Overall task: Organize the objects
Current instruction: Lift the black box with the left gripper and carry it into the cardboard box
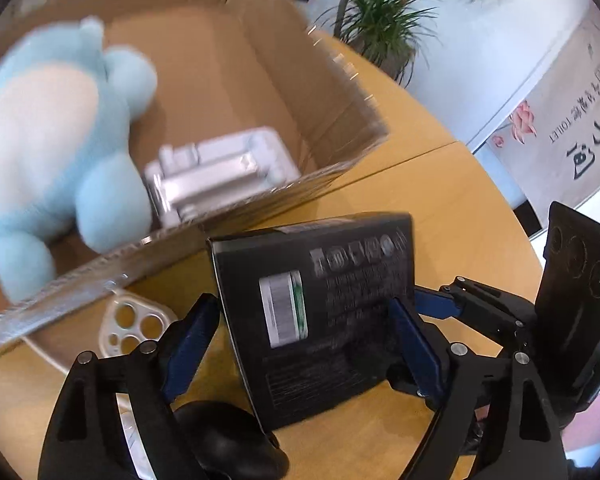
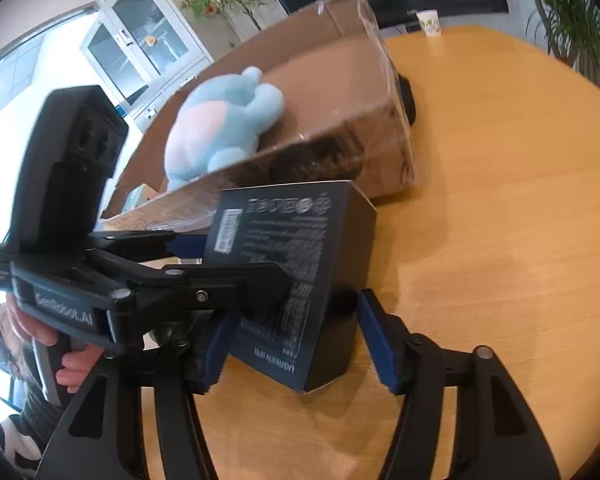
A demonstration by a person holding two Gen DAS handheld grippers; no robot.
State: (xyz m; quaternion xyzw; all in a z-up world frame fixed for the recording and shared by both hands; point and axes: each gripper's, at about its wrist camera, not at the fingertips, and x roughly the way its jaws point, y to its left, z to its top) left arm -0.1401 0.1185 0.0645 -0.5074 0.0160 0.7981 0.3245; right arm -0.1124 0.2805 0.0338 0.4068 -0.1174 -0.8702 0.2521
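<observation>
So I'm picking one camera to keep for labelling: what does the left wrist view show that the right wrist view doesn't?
Only the left wrist view shows the silver metal part inside the cardboard box, the white phone case on the table beside the box, and a toilet sign.

Only the right wrist view shows the paper cup, the glass cabinet, and the person's fingers.

Both show the blue plush toy in the box, the black product box between the open hand-held grippers, and the wooden table.

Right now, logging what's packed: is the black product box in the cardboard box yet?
Out. The black product box stands on the table outside the cardboard box.
</observation>
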